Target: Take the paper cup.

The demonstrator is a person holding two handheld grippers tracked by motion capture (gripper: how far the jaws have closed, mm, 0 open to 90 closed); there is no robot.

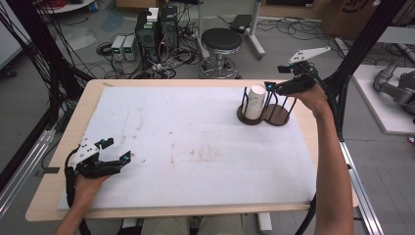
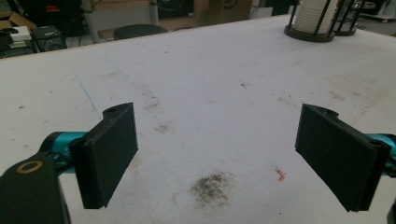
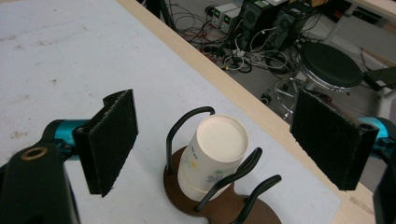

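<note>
Cups [image 1: 254,102], stacked upside down with their axis upright, stand in a wire rack [image 1: 264,113] at the table's [image 1: 195,137] far right corner. Right tongs [image 1: 277,77] hover just above them, jaws wide apart, the nearer by far. Left tongs [image 1: 115,149], likewise apart and empty, rest near-left, well apart. Table edge lies just beyond the rack.

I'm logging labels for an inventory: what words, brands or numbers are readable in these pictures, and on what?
No text can be read.
White paper cup stack in the black wire holder: a faint coloured print, too blurred to read.
Brown cardboard box on the floor: a dark mark, cut off and unreadable.
Black computer towers: no legible labels.
</note>
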